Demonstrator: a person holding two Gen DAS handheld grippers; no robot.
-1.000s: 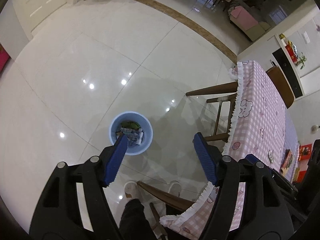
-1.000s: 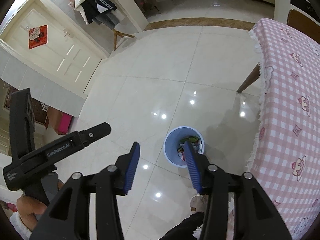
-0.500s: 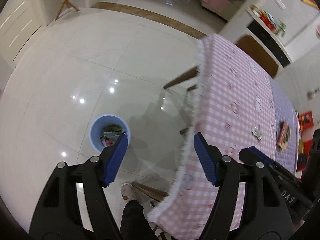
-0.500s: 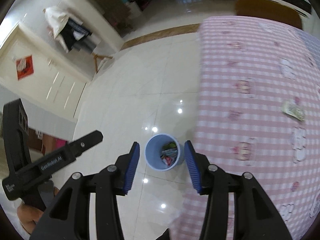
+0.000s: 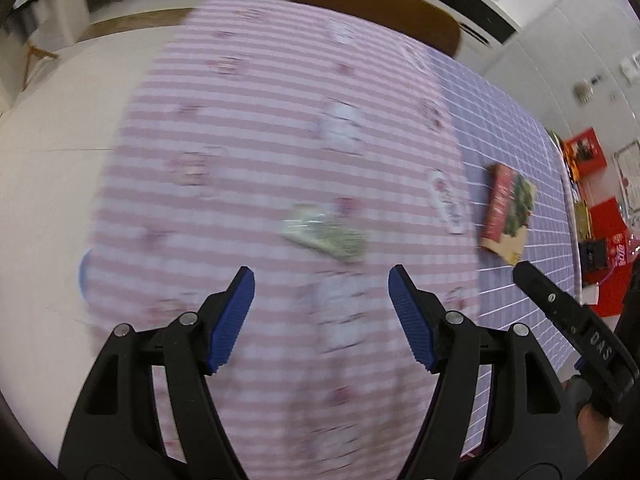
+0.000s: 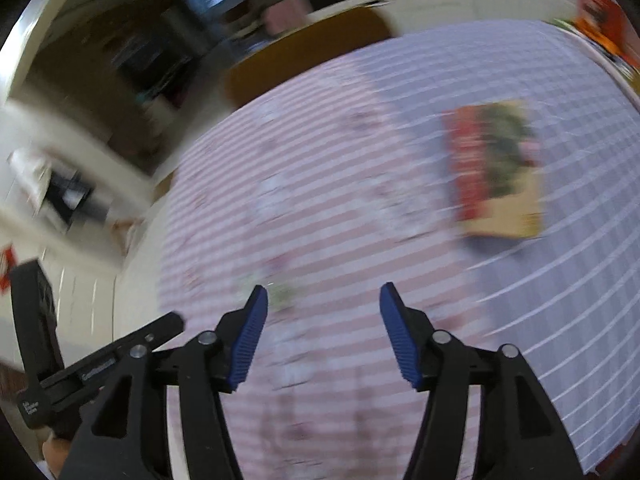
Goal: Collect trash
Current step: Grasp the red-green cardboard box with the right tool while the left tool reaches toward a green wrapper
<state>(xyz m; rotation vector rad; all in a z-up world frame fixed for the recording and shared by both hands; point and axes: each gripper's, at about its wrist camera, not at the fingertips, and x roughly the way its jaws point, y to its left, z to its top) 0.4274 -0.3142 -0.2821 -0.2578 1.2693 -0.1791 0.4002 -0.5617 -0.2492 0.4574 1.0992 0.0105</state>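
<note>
A crinkled greenish wrapper (image 5: 326, 234) lies on the pink checked tablecloth (image 5: 240, 140), just ahead of my left gripper (image 5: 321, 298), which is open and empty above the table. A red and green flat packet (image 5: 507, 214) lies further right on the purple cloth. In the right wrist view the packet (image 6: 496, 168) lies ahead to the right, and the wrapper (image 6: 282, 294) is a blur by the left finger. My right gripper (image 6: 323, 314) is open and empty. Both views are motion-blurred.
The blue bin's rim (image 5: 82, 272) peeks out past the table's left edge, on the white tiled floor (image 5: 48, 152). A brown chair back (image 5: 376, 4) stands at the table's far side. Red boxes (image 5: 584, 152) sit at the far right.
Both grippers have swung from over the blue bin on the floor to over the table. The wrapper and packet now lie close ahead. Both grippers stay open.
</note>
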